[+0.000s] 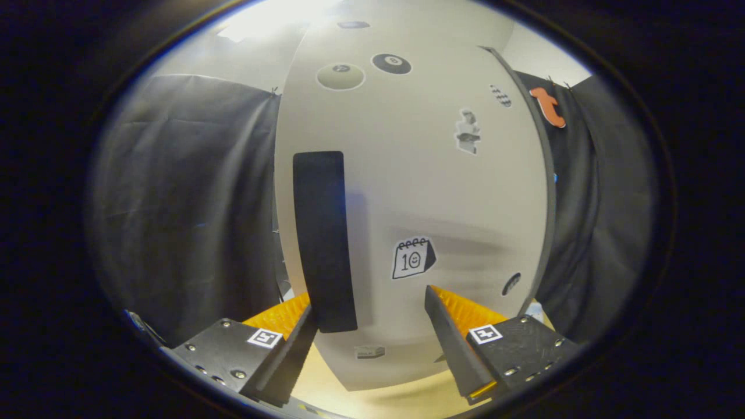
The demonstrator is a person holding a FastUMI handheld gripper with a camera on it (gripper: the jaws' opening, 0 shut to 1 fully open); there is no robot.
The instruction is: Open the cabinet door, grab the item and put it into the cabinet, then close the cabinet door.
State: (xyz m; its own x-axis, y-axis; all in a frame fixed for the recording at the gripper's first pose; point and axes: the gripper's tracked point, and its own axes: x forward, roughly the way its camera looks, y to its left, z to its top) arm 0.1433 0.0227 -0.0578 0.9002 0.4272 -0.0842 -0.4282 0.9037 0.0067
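We see a pale cabinet door [419, 192] standing shut on a light wooden bench [407, 401], close in front of us. Near its left edge runs a tall dark vertical handle [323, 238]; further right sit stickers, among them a small calendar sticker [412, 258]. Our hand-held gripper [372, 311] is spread apart, its left finger touching or just beside the handle's lower end, pinching nothing.

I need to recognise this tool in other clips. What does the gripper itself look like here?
The gripper has two wedge-shaped fingers, spread apart, each on a dark blocky mount studded with small screws. Each mount carries a small square black-and-white marker on top. No cables or sleeve are visible. Its fingers point at the white cabinet door with the black handle.
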